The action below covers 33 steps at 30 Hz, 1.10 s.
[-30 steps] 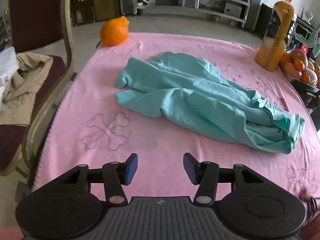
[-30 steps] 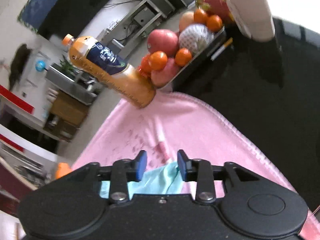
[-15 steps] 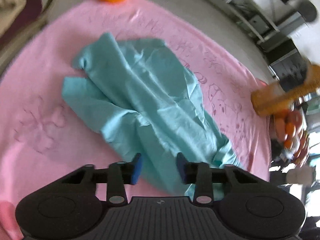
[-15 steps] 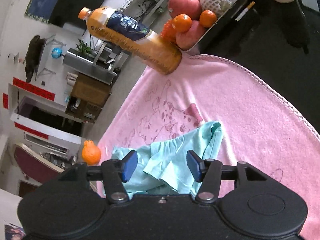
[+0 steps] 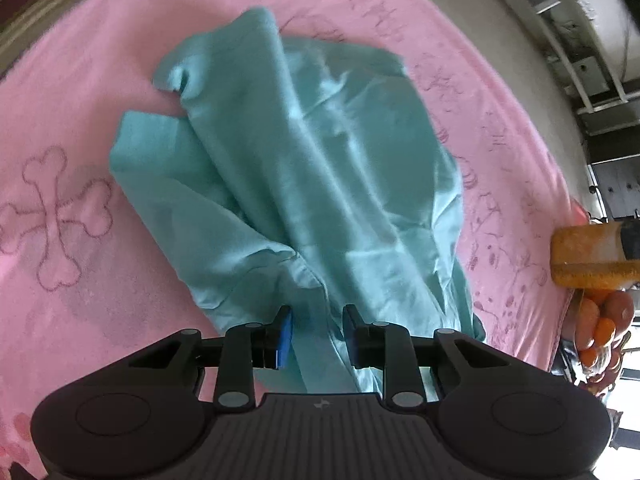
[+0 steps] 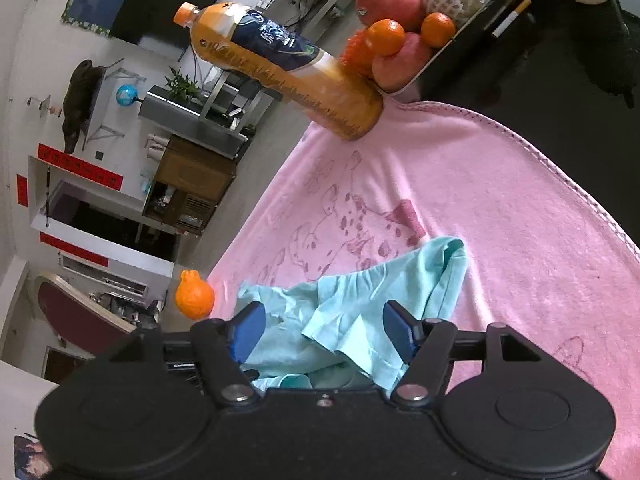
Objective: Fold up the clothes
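Left wrist view: steeply down, close over teal garment (image 5: 304, 184). Right wrist view: shallower, tilted, toward juice bottle (image 6: 280, 68). Shared: garment, bottle, pink blanket (image 6: 500, 208).

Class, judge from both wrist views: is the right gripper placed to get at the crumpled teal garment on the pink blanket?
Probably yes. The right gripper sits over the teal garment, its jaws opening with bunched fabric between them, and nothing blocks the way.

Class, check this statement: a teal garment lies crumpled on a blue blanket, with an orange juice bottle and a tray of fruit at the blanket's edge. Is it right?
Not quite. The blanket is pink, not blue, as the right wrist view shows. The rest holds: the teal garment lies crumpled on it, with the orange juice bottle and the tray of fruit at its edge.
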Motion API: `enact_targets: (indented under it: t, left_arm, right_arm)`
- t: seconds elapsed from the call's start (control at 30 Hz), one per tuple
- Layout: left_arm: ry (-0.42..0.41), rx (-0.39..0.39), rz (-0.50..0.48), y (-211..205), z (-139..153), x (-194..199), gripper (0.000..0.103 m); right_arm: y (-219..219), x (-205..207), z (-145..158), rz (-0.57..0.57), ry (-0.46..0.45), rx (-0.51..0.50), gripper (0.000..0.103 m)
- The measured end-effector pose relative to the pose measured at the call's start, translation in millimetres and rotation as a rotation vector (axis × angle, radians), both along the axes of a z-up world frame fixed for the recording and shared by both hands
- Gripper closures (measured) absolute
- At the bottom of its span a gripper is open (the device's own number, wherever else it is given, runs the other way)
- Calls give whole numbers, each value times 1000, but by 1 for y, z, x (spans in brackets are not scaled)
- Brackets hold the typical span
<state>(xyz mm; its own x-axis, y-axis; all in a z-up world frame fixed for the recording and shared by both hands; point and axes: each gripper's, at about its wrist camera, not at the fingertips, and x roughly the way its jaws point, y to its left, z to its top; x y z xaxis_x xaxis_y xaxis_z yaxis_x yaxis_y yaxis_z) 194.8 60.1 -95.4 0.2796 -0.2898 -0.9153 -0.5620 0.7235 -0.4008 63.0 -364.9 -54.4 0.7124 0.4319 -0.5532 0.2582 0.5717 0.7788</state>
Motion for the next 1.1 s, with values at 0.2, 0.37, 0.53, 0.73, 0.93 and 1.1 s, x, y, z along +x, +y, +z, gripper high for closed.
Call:
enact_targets:
  t: [0.2, 0.37, 0.53, 0.73, 0.93, 1.1]
  left_arm:
    - [-106, -29, -48, 11, 3, -22, 103]
    - [-266, 89, -181, 13, 37, -87, 103]
    - [-362, 221, -319, 8, 48, -163, 103]
    - [-369, 301, -282, -2, 16, -187, 103]
    - [-415, 353, -282, -2, 19, -183, 102]
    - [-400, 365, -299, -5, 13, -182, 102]
  right_arm:
    - [3, 8, -10, 17, 49, -34, 37]
    - [-3, 4, -22, -5, 94, -14, 34]
    - [-2, -7, -27, -4, 124, -41, 35]
    - [26, -4, -25, 108, 119, -137, 52]
    - [44, 9, -32, 98, 147, -257, 55]
    - [44, 34, -40, 101, 184, -305, 66]
